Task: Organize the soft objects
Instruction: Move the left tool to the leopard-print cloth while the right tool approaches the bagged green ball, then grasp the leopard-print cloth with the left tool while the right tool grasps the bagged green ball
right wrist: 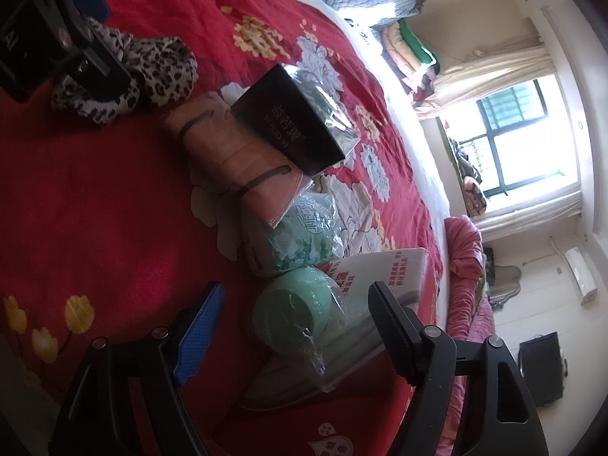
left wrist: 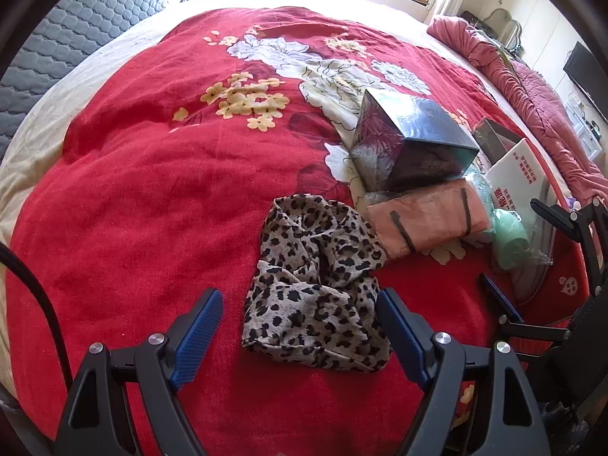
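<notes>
The left gripper (left wrist: 300, 323) stands wide open around the near end of the leopard scarf (left wrist: 315, 285), which lies crumpled on the red bedspread (left wrist: 152, 197). The step looks like the approach to grasp; next, lower and close. The right gripper (right wrist: 294, 319), also wide, frames a green bag (right wrist: 292, 313). Beyond lie a pink pack (left wrist: 425, 220) and a dark box (left wrist: 410, 136).
</notes>
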